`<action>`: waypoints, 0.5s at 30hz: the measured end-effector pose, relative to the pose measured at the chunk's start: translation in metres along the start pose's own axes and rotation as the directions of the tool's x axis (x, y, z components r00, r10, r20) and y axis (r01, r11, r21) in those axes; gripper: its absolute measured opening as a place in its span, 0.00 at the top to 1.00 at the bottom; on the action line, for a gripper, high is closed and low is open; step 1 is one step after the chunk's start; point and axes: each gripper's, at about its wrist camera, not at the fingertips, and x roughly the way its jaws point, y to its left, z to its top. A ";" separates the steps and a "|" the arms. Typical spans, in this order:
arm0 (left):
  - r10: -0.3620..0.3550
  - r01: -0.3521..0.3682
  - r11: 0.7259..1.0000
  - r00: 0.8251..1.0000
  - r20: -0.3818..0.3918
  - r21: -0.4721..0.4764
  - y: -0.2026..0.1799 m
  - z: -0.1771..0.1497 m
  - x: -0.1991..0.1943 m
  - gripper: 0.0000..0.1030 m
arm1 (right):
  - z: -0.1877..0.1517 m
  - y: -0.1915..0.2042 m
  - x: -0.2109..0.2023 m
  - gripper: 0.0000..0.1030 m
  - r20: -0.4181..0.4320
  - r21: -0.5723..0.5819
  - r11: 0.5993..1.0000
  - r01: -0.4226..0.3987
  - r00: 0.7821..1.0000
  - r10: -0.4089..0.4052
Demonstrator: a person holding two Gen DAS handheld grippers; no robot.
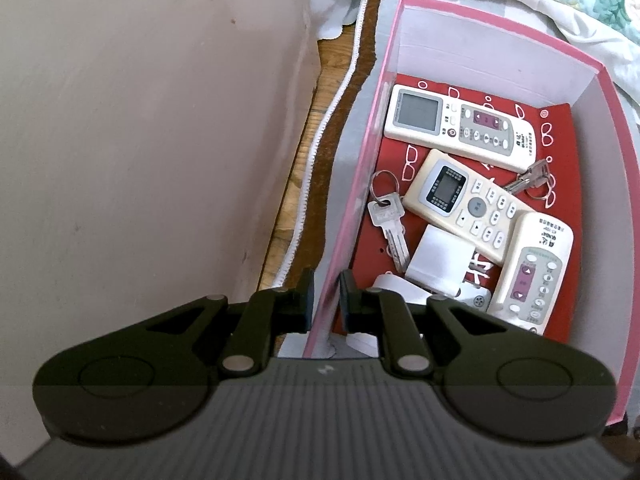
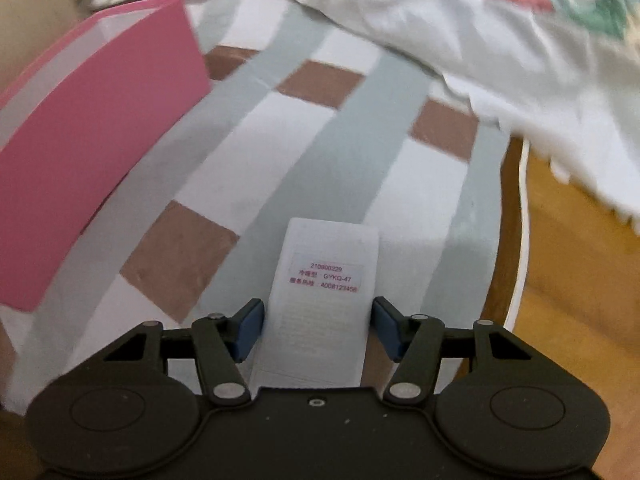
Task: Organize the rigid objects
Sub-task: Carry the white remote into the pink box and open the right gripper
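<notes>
Left wrist view: left gripper is clamped on the near-left wall of the pink box. Three remote controls, two key sets and a white charger are seen inside.

Right wrist view: right gripper jaws straddle a white face-down remote on the checked cloth, pads just beside its sides; contact cannot be told. Box is seen far left.
</notes>
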 end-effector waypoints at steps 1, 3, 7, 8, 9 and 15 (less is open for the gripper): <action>0.001 -0.001 1.000 1.000 0.001 0.000 -0.001 0.000 0.000 0.88 | 0.000 0.002 -0.001 0.38 0.005 -0.008 1.000 0.001 1.000 -0.001; 0.000 0.000 1.000 1.000 -0.002 0.003 -0.001 0.000 0.000 0.88 | 0.001 -0.001 -0.003 0.38 0.014 0.036 0.998 -0.048 0.999 0.047; 0.003 -0.003 1.000 1.000 -0.009 0.008 -0.002 0.001 0.001 0.88 | 0.010 -0.016 -0.016 0.38 0.066 0.174 0.959 -0.221 0.975 0.213; 0.003 -0.003 1.000 1.000 -0.008 0.008 -0.002 0.001 0.000 0.88 | 0.012 -0.021 -0.020 0.38 0.084 0.218 0.935 -0.279 0.960 0.267; 0.004 -0.004 1.000 1.000 -0.007 0.008 -0.002 0.001 0.001 0.88 | 0.014 -0.026 -0.024 0.38 0.113 0.275 0.894 -0.354 0.935 0.336; 0.004 -0.004 1.000 1.000 -0.002 0.005 -0.002 0.001 0.001 0.88 | 0.017 -0.018 -0.050 0.38 0.220 0.439 0.647 -0.624 0.773 0.595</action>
